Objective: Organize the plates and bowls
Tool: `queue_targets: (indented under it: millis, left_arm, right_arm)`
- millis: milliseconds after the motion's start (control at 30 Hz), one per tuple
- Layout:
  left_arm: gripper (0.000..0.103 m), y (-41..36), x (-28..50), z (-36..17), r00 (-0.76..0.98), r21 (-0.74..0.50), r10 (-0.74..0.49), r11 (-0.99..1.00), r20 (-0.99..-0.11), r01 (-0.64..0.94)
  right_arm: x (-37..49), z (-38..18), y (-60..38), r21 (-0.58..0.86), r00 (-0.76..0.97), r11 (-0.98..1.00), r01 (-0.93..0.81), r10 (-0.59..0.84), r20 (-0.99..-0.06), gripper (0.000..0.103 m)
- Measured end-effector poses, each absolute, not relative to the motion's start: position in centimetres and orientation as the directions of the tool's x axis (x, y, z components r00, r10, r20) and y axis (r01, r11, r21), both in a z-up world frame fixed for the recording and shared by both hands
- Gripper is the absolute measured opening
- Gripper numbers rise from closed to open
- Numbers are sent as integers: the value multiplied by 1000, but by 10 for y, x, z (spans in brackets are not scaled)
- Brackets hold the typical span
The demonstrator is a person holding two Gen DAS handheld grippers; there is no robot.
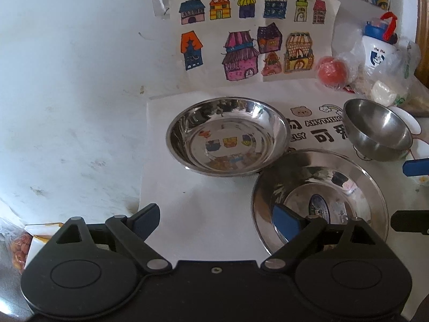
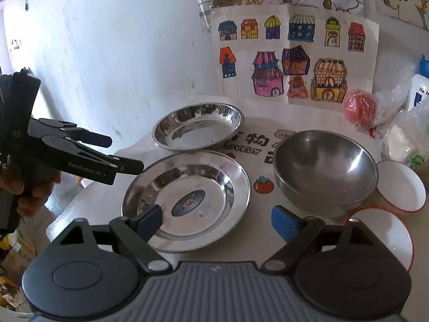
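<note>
Two steel plates lie on the table: a far plate (image 1: 228,136) (image 2: 198,126) and a near plate (image 1: 321,198) (image 2: 187,198) with a sticker at its middle. A deep steel bowl (image 1: 378,131) (image 2: 325,169) stands to their right. Two white red-rimmed bowls (image 2: 402,187) (image 2: 383,238) sit right of it. My left gripper (image 1: 217,222) is open and empty, hovering left of the near plate; it also shows in the right wrist view (image 2: 126,155). My right gripper (image 2: 217,222) is open and empty above the near plate's front edge; its blue fingertip (image 1: 415,167) shows in the left wrist view.
A white printed cloth (image 1: 203,201) covers the table. Children's house drawings (image 1: 246,35) hang on the wall behind. A bagged red fruit (image 1: 332,71), a white and blue bottle (image 1: 378,48) and plastic bags crowd the back right corner. The table's left edge drops off beside the cloth.
</note>
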State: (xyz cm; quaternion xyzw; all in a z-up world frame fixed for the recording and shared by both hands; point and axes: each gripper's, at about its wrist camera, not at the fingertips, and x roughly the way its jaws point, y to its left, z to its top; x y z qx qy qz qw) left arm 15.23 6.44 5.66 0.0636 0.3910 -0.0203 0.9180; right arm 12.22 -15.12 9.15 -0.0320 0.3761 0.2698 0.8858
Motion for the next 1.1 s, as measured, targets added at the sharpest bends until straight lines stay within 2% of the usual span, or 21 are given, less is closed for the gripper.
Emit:
queue_targets:
  millis: [867, 1100]
  left_arm:
    - [92, 60, 160, 44, 666, 110, -1, 986, -746, 125]
    - [91, 57, 158, 49, 674, 116, -5, 984, -739, 134]
  right_arm:
    - [139, 73, -146, 165, 535, 856, -490, 445, -718, 85]
    - [141, 76, -150, 175, 539, 855, -488, 453, -710, 77]
